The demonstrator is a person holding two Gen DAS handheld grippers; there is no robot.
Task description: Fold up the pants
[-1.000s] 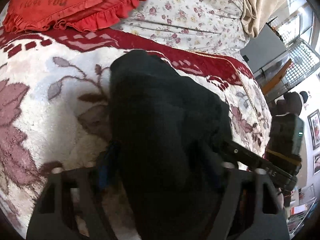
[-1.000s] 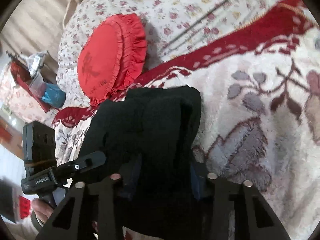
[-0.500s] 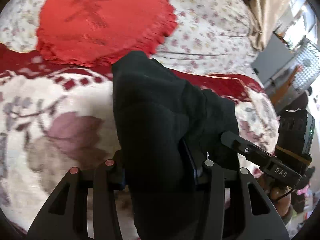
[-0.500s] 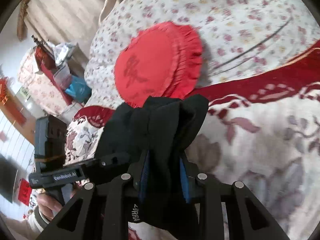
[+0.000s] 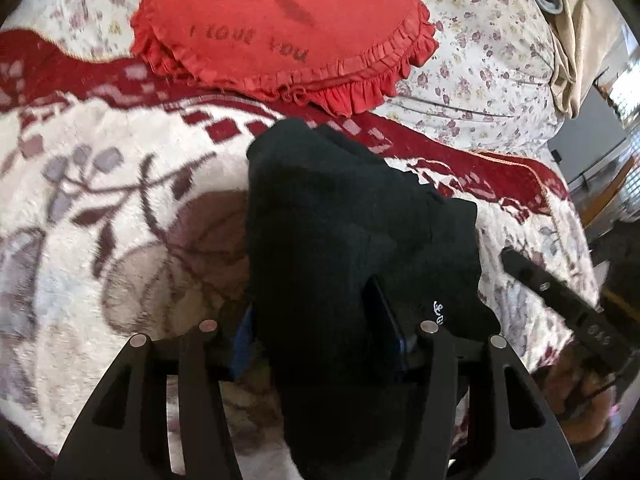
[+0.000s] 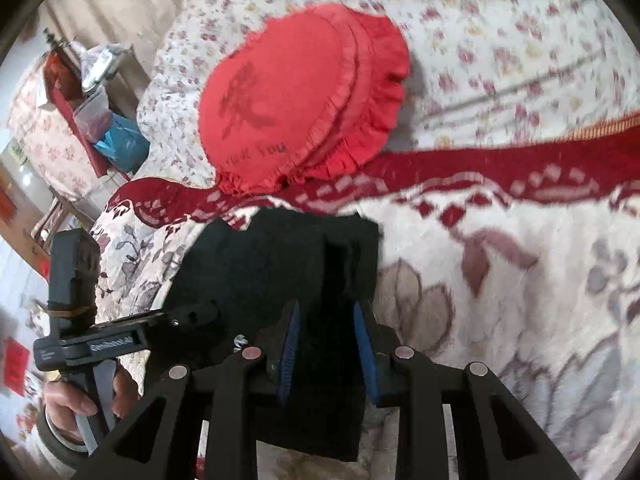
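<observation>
As seen from the left wrist, the black pants [image 5: 340,240] form a thick, bunched fold of soft dark fabric with a small white mark near one edge, draped over the cream floral blanket [image 5: 100,240] just below a red ruffled cushion [image 5: 280,28]. The cloth runs down between the blue-padded fingers of the left gripper [image 5: 320,344]; its jaws are opening, with the fabric filling the gap and pressed against the pads on both sides. This gripper points steeply down at the bed. At right, the black body of the other tool crosses the frame edge.

From the right wrist, the pants [image 6: 296,264] appear as a bundle of several stacked layers, their upper edge lying near the blanket's [image 6: 540,280] dark red border, below the cushion [image 6: 296,112]. The right gripper [image 6: 328,344] is clamped narrowly on a hanging strip of the fabric, both blue pads pressing it, and tilts downward. At lower left, the person's left hand [image 6: 80,396] grasps the handle of the left tool.
</observation>
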